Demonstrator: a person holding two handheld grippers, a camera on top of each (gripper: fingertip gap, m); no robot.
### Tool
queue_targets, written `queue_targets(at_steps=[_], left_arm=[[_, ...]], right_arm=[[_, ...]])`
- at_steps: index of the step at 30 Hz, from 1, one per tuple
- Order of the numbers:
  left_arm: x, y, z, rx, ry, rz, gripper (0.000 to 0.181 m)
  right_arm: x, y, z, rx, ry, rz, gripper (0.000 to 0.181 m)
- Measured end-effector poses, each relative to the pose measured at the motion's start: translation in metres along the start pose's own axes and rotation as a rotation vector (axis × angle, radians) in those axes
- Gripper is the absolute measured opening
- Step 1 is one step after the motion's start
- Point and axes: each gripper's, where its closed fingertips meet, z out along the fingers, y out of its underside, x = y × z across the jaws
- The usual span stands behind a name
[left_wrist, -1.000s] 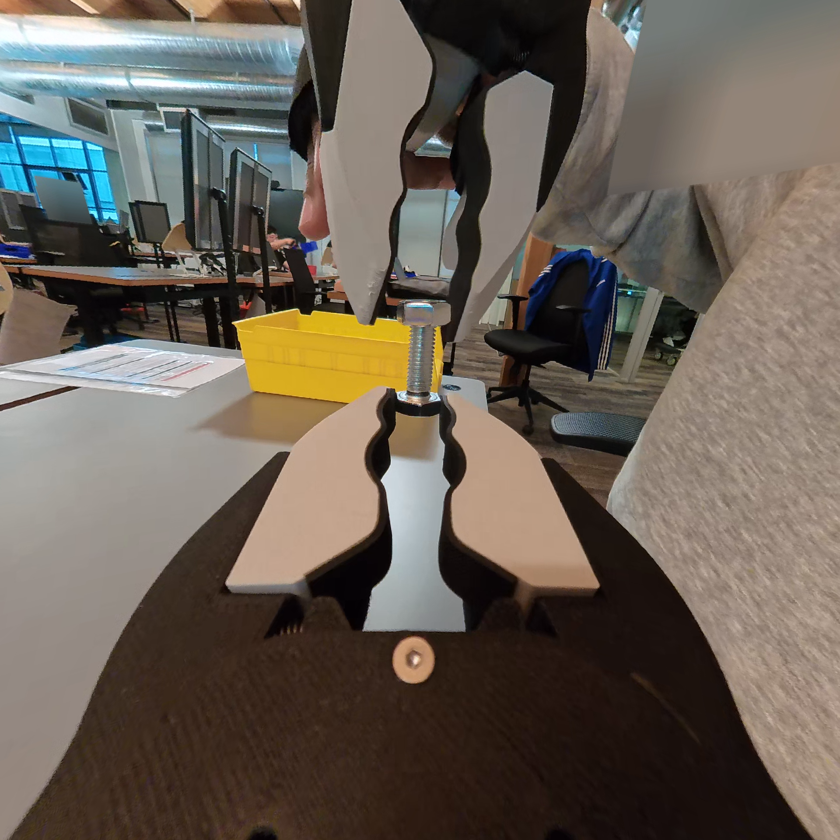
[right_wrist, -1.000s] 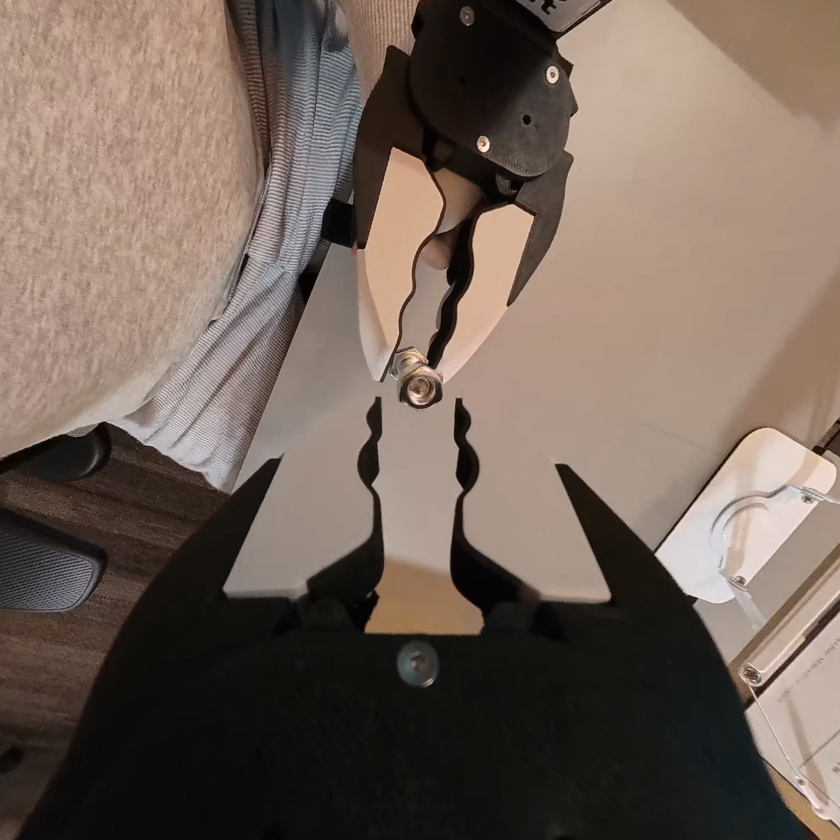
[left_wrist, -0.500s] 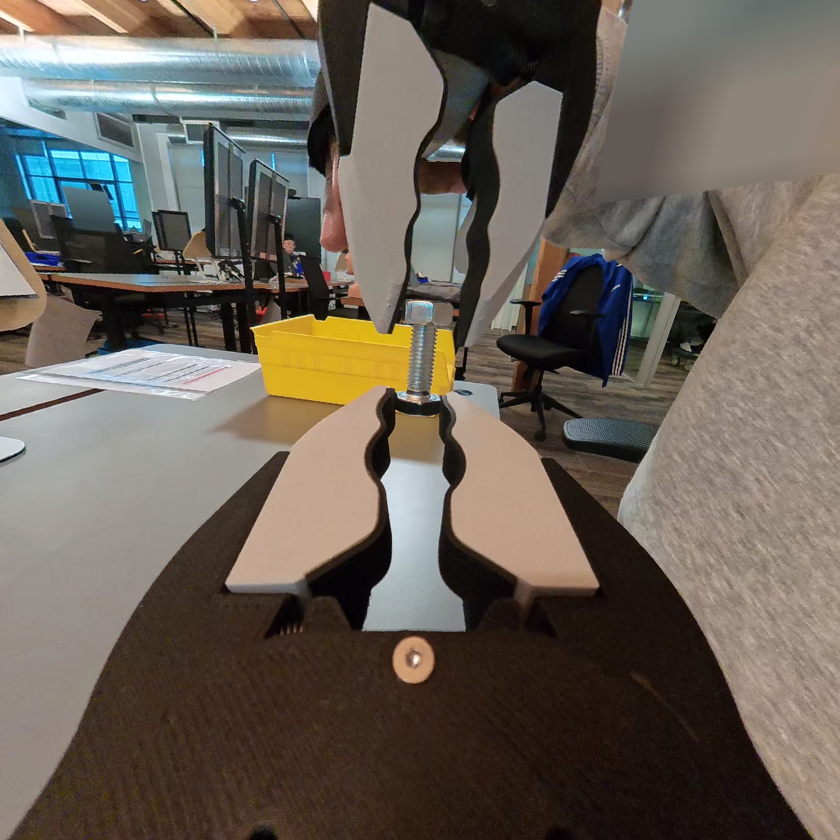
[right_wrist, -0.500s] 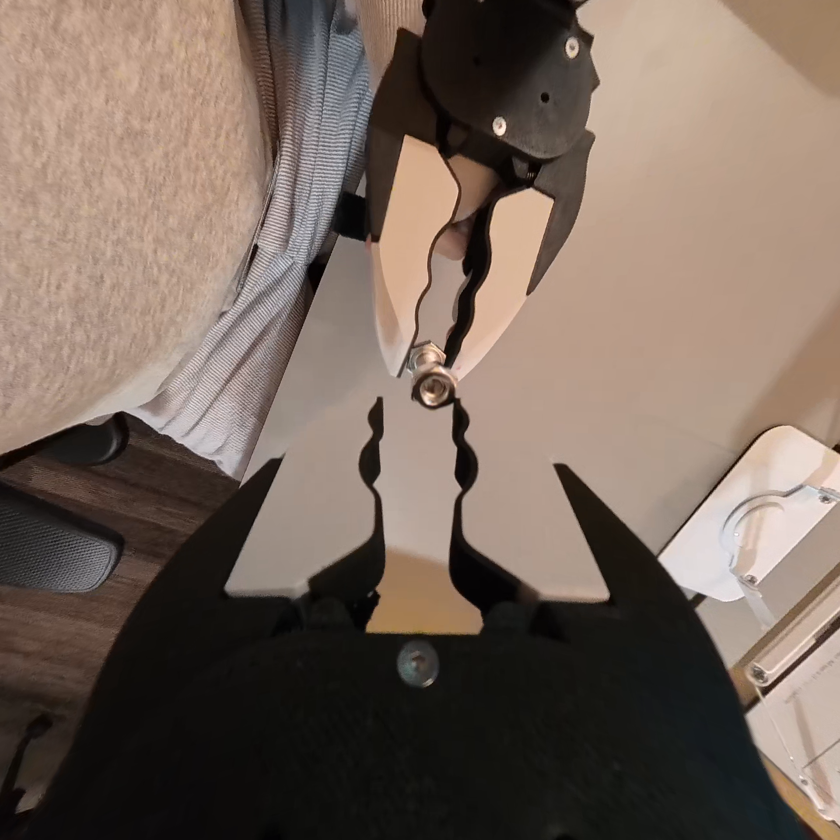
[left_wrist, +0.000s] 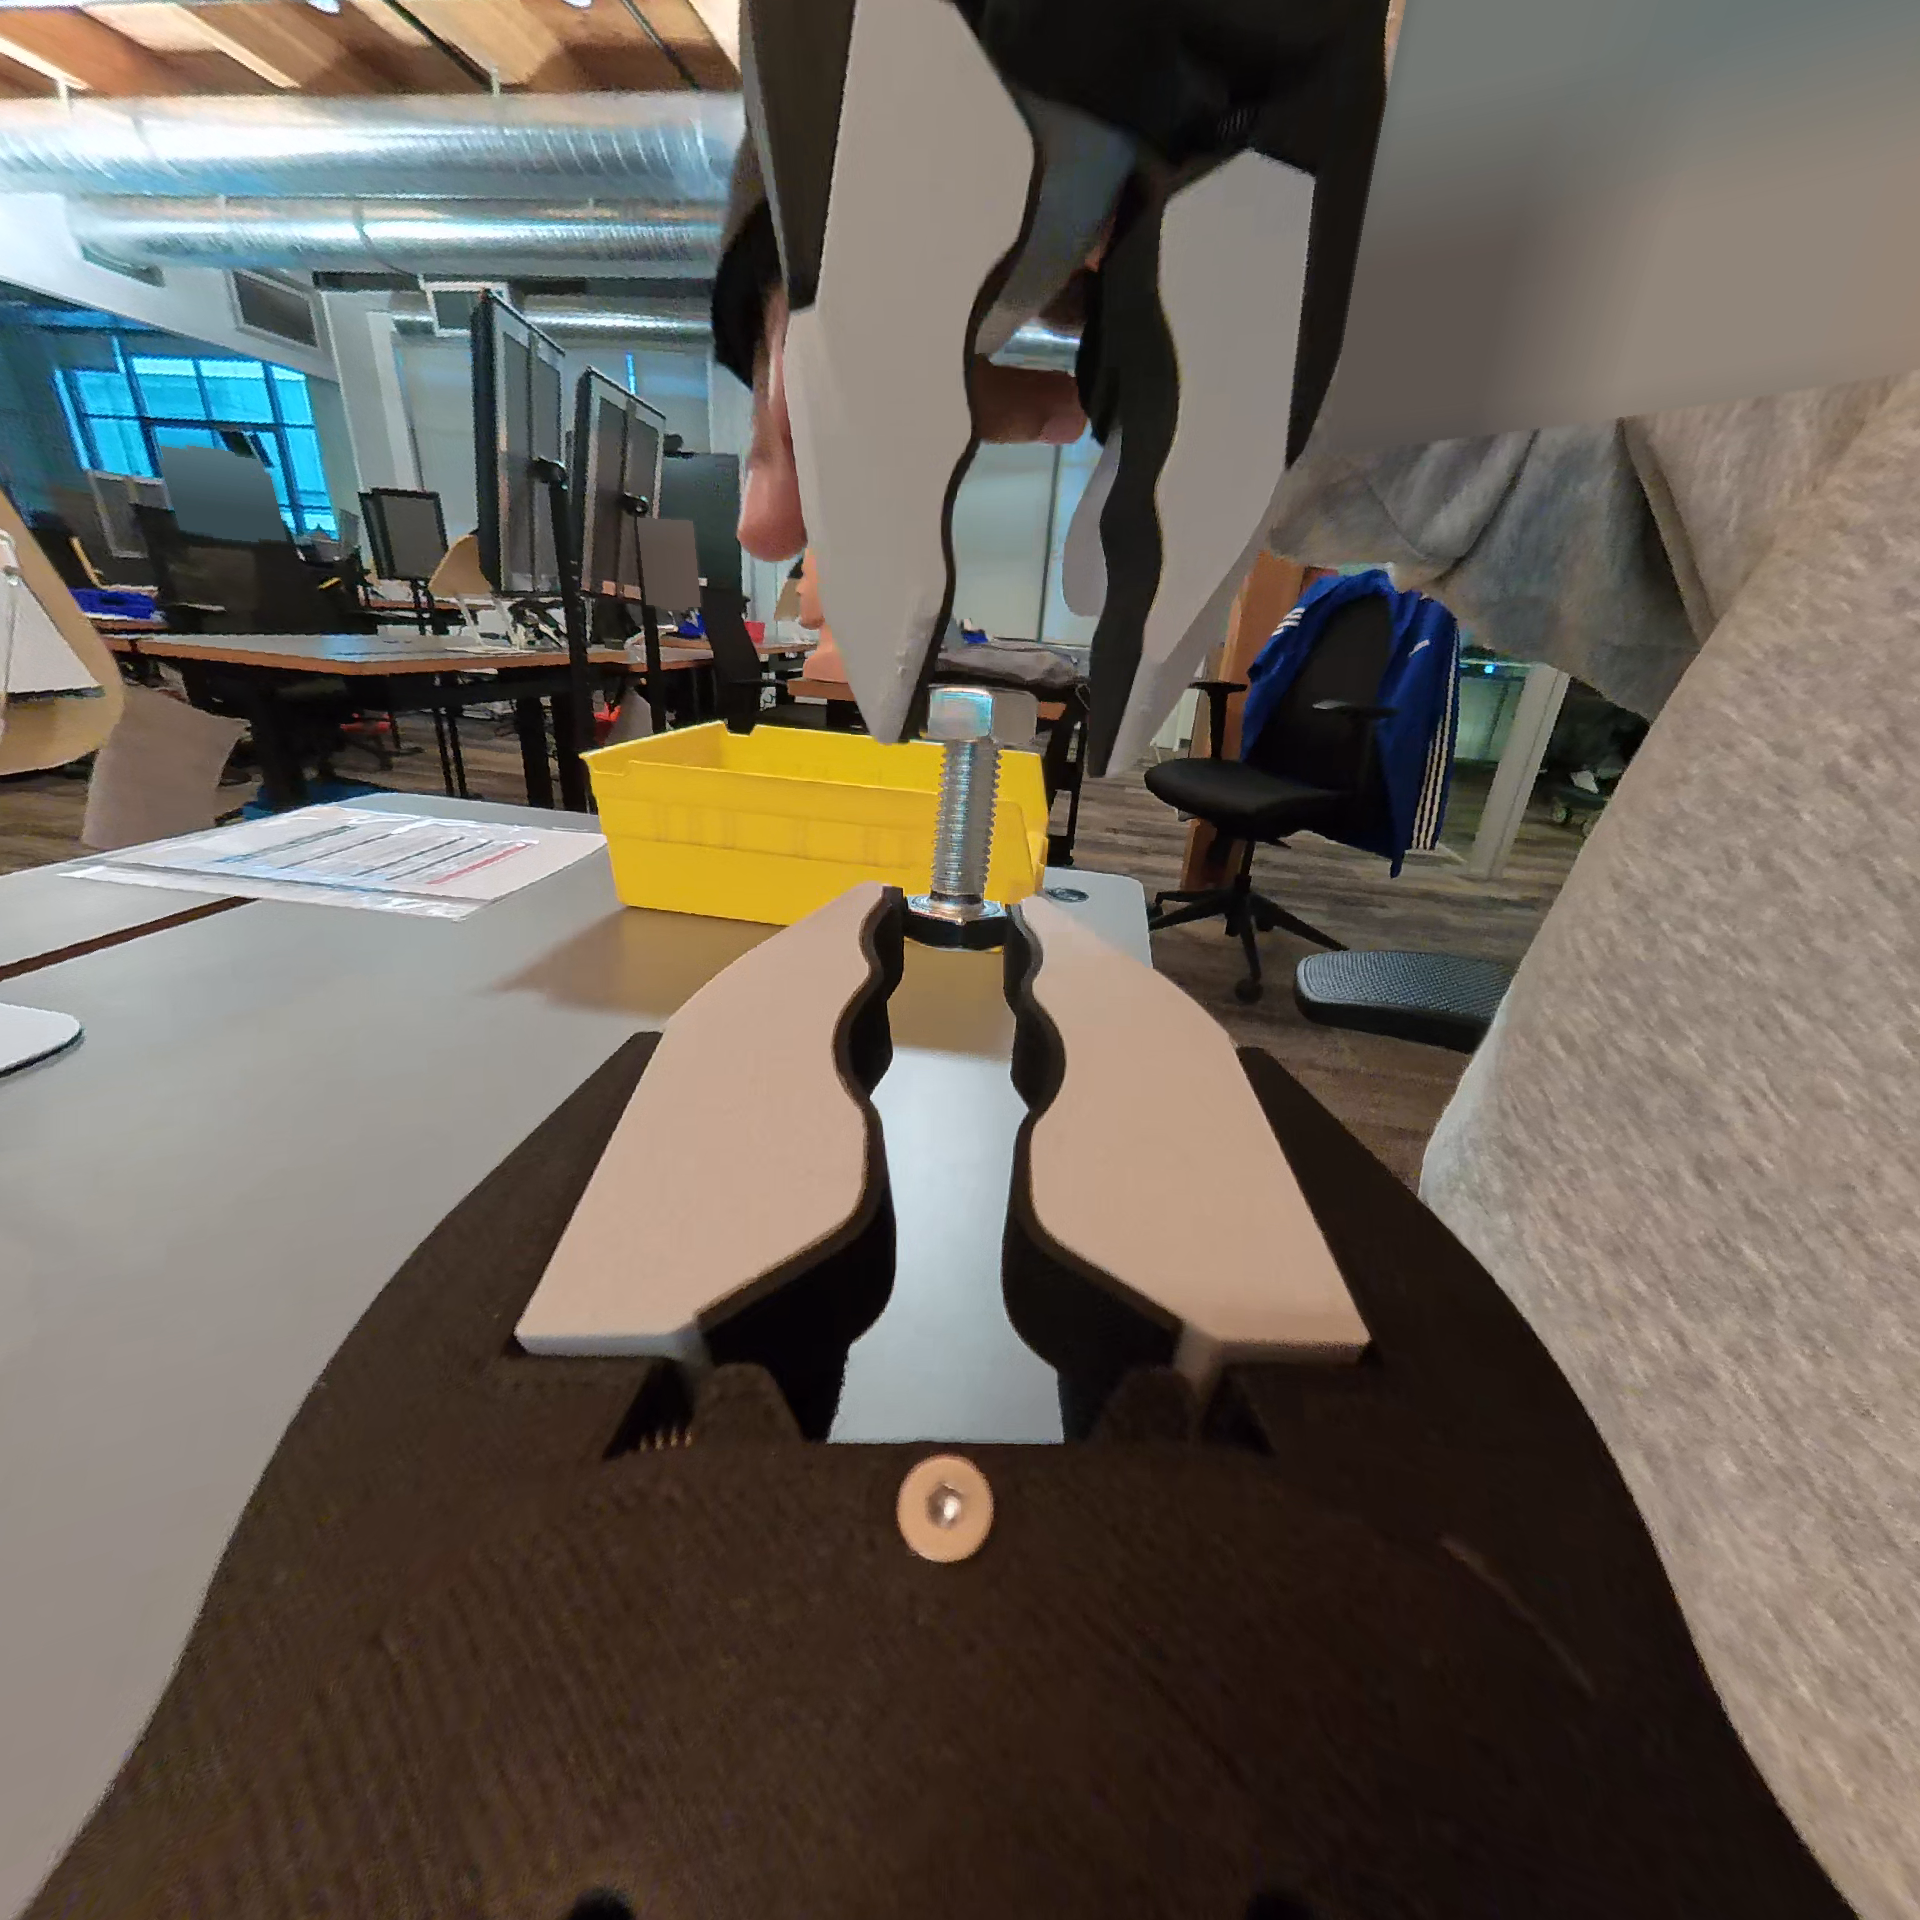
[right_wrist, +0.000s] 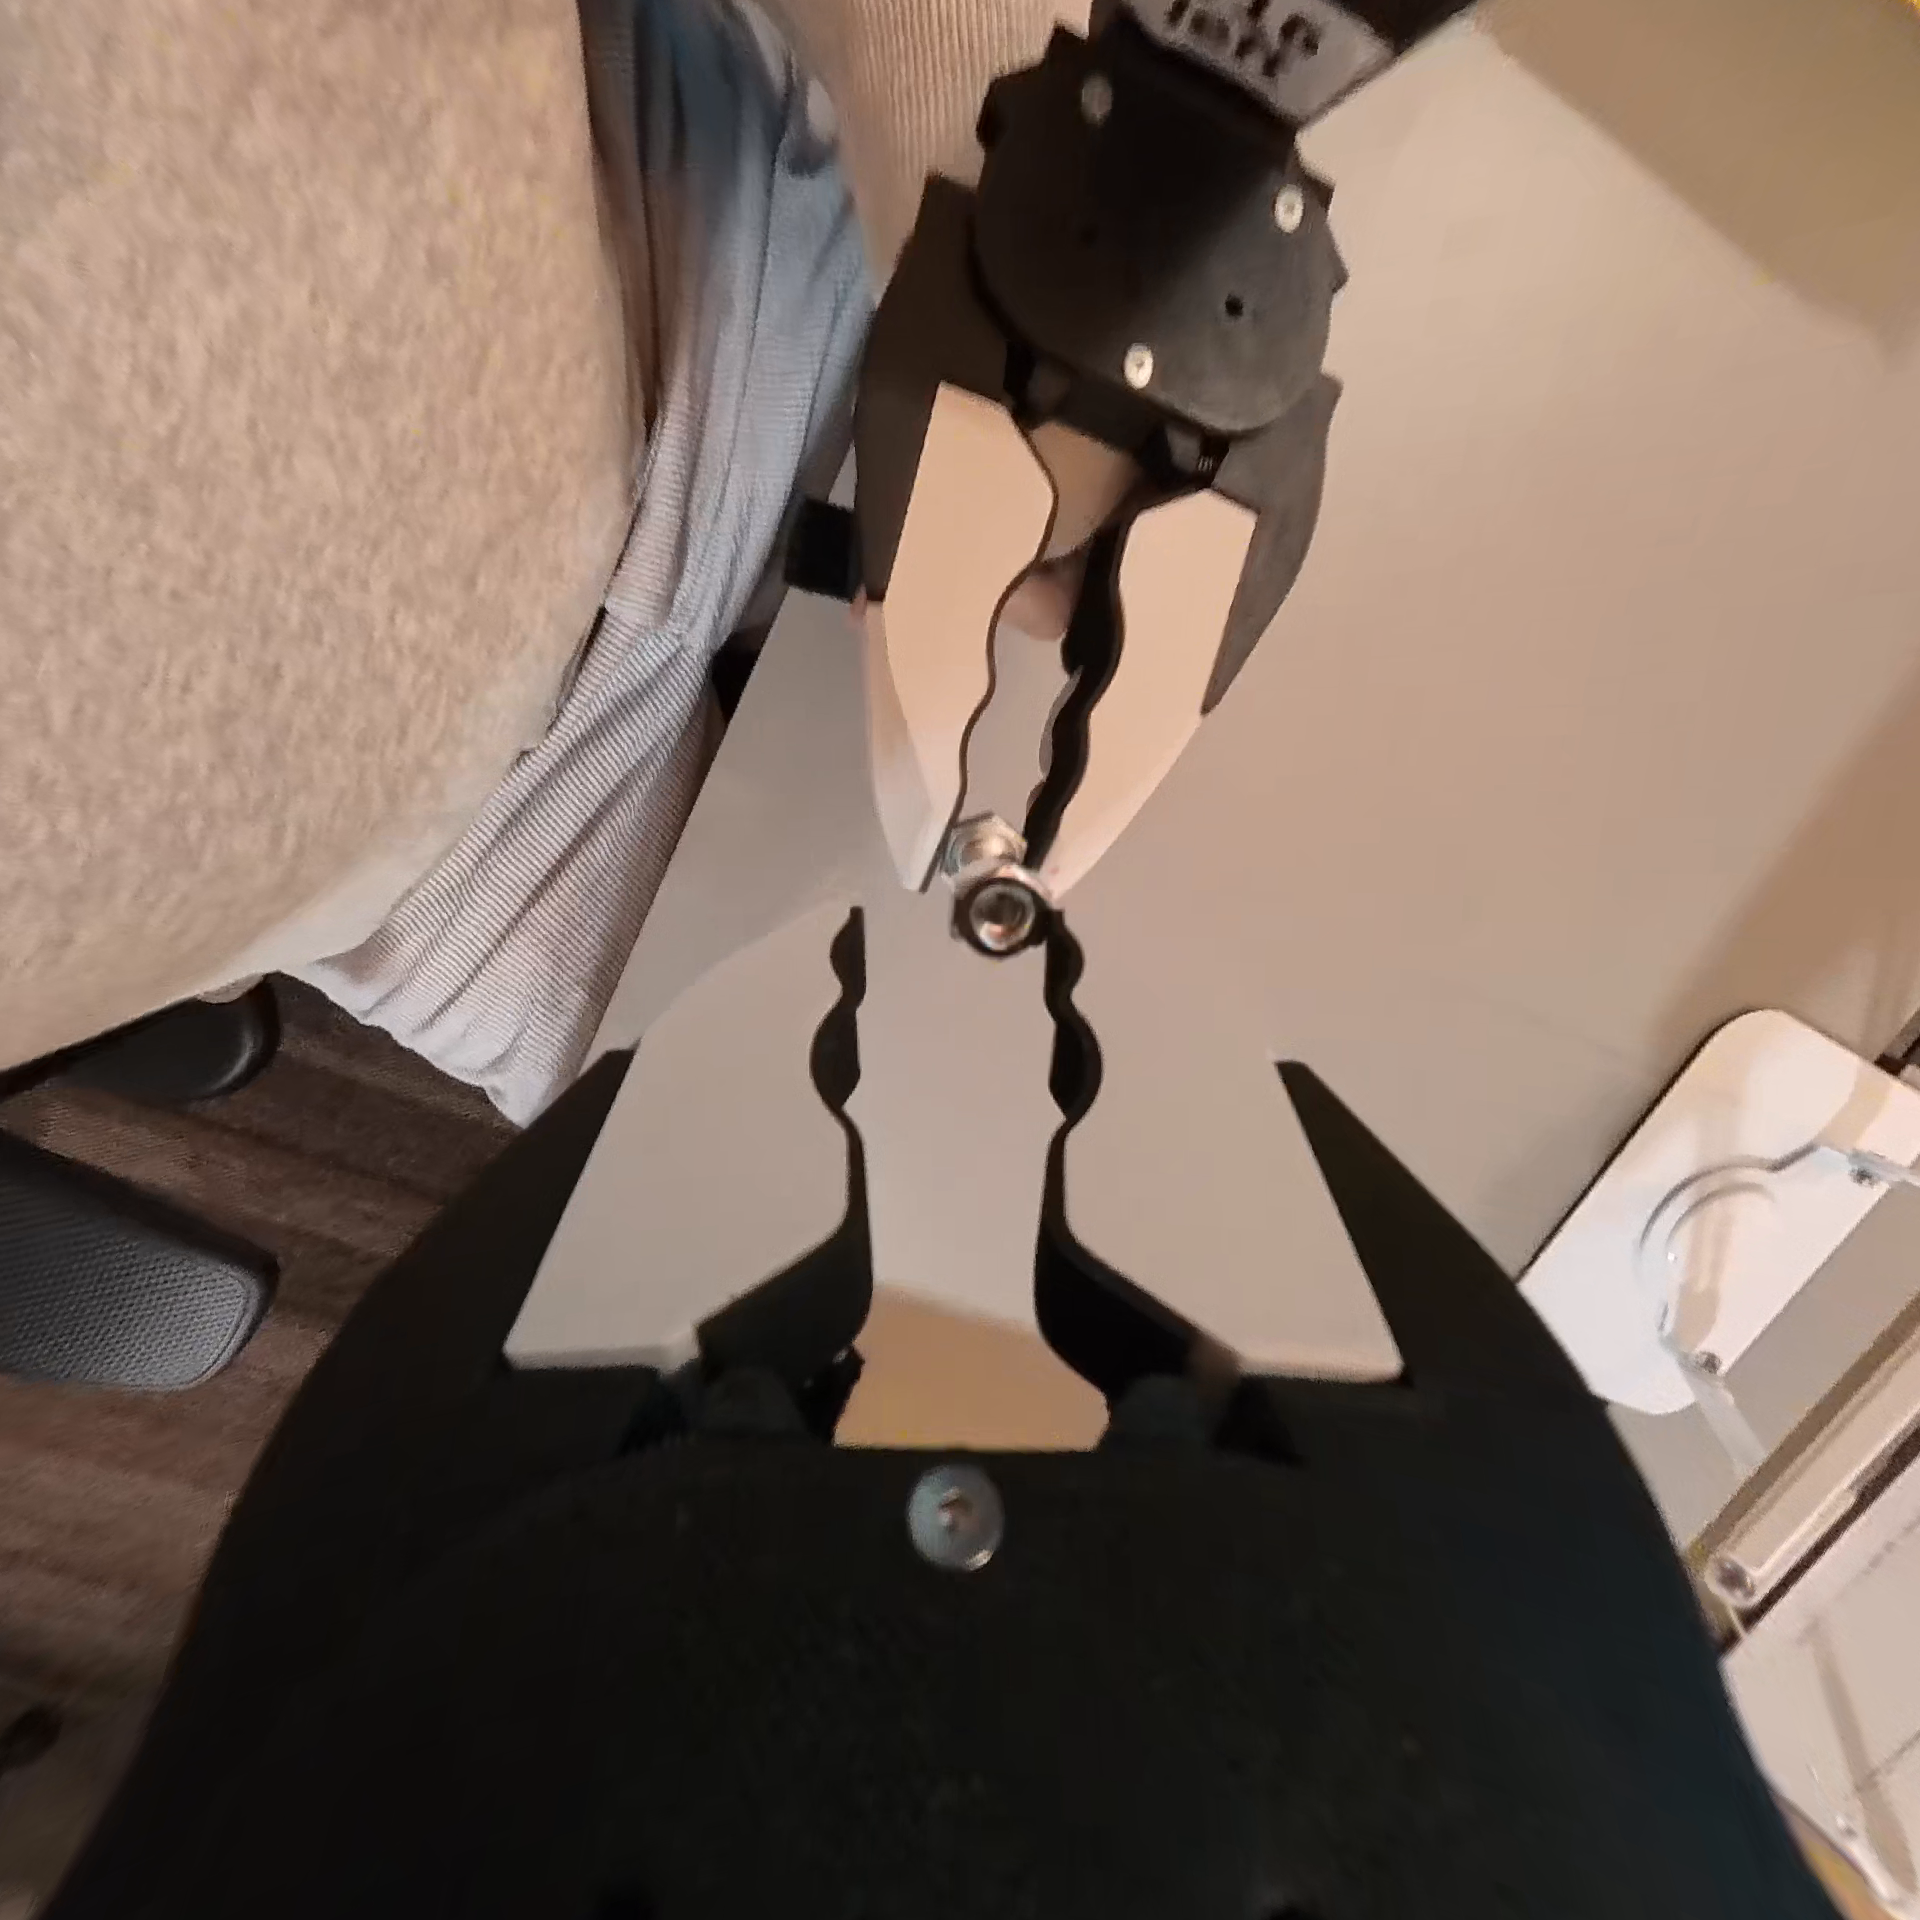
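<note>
grey table, yellow bin, laminated sheet

My left gripper has a black, finely ribbed printed body with one silver screw set in the middle, and two pale grey fingers with wavy black inner edges. My right gripper is the same build, its fingers pale against a black body with a silver screw. I wear a grey fleece sleeve.
</note>
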Motion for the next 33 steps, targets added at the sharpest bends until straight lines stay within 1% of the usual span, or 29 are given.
queue_targets(at_steps=[3,5,9,11,15,18,21,25,29,33], left_arm=[[-0.001,-0.001,-0.001,0.008,-0.004,-0.004,0.020],[-0.001,-0.001,-0.001,0.008,-0.001,-0.012,0.020],[-0.001,0.001,0.000,0.001,-0.002,-0.009,0.020],[-0.001,0.001,0.000,0.001,-0.003,-0.008,0.020],[-0.003,-0.001,-0.002,0.012,-0.014,-0.009,0.020],[-0.005,-0.003,-0.003,0.022,-0.016,-0.023,0.020],[-0.005,-0.002,-0.002,0.017,-0.013,-0.026,0.020],[-0.002,0.002,0.000,0.001,-0.006,-0.018,0.020],[-0.002,-0.001,-0.001,0.008,-0.013,-0.009,0.020],[-0.005,-0.006,-0.004,0.027,-0.029,-0.007,0.020]], right_arm=[[-0.002,0.009,-0.002,-0.013,-0.014,0.048,0.033],[0.001,0.010,-0.004,-0.007,0.009,0.049,0.034],[0.003,-0.006,-0.008,0.076,0.055,0.016,0.038],[0.001,-0.011,-0.007,0.088,0.057,0.002,0.040],[-0.003,0.005,-0.001,0.007,0.056,0.017,0.042],[-0.003,0.012,-0.003,0.008,0.058,0.052,0.038],[0.002,0.006,-0.008,0.061,0.098,0.047,0.038],[0.004,-0.011,-0.009,0.129,0.113,0.000,0.040],[0.003,-0.011,0.002,0.092,0.105,-0.033,0.038],[0.007,-0.001,0.001,0.078,0.106,0.005,0.037]])
